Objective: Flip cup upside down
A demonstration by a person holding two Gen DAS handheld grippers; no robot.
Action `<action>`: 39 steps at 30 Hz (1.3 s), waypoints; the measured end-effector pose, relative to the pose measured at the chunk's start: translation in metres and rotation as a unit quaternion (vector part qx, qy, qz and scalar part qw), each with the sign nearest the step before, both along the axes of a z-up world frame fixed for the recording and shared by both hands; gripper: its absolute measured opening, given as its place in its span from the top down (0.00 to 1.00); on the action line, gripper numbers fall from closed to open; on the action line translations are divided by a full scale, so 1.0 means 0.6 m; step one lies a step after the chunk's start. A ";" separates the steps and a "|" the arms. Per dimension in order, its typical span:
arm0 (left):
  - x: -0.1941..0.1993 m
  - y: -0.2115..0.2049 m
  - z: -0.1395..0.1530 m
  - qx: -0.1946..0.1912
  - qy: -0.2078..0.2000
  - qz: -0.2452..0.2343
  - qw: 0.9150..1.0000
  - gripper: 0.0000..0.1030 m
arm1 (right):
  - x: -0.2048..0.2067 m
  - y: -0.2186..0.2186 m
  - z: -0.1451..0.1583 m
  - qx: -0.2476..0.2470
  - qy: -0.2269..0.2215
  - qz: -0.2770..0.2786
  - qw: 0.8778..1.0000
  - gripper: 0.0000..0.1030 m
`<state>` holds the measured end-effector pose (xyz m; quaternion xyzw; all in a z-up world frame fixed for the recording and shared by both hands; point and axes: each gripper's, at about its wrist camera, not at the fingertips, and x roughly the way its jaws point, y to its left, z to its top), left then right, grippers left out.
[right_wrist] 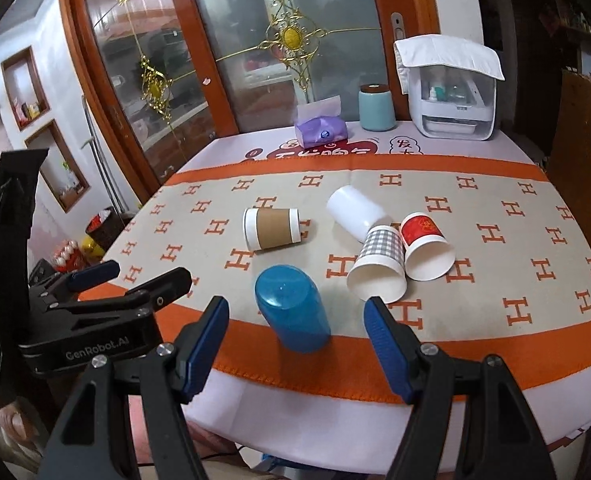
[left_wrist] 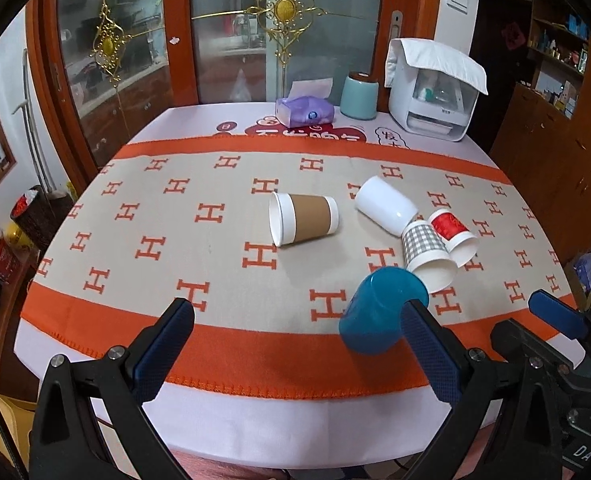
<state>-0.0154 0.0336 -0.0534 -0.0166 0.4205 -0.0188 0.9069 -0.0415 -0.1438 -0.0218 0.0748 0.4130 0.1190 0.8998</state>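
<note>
A blue plastic cup (right_wrist: 293,312) stands upside down near the table's front edge; it also shows in the left wrist view (left_wrist: 379,310). Four cups lie on their sides behind it: a brown-sleeved paper cup (right_wrist: 272,228), a white cup (right_wrist: 355,212), a grey checked cup (right_wrist: 379,262) and a red-printed cup (right_wrist: 425,246). My right gripper (right_wrist: 297,320) is open and empty, its fingers either side of the blue cup and nearer to me. My left gripper (left_wrist: 297,322) is open and empty, left of the blue cup.
At the table's far edge stand a purple tissue pack (right_wrist: 321,130), a teal canister (right_wrist: 376,107) and a white appliance with a cloth on it (right_wrist: 451,100). Glass doors (right_wrist: 255,40) stand behind. The orange-and-beige cloth (right_wrist: 495,280) covers the table.
</note>
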 end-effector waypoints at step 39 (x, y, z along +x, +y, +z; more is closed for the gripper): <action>0.043 -0.022 -0.003 -0.004 0.018 0.000 1.000 0.01 | 0.030 0.001 0.014 -0.016 -0.023 -0.009 1.000 0.32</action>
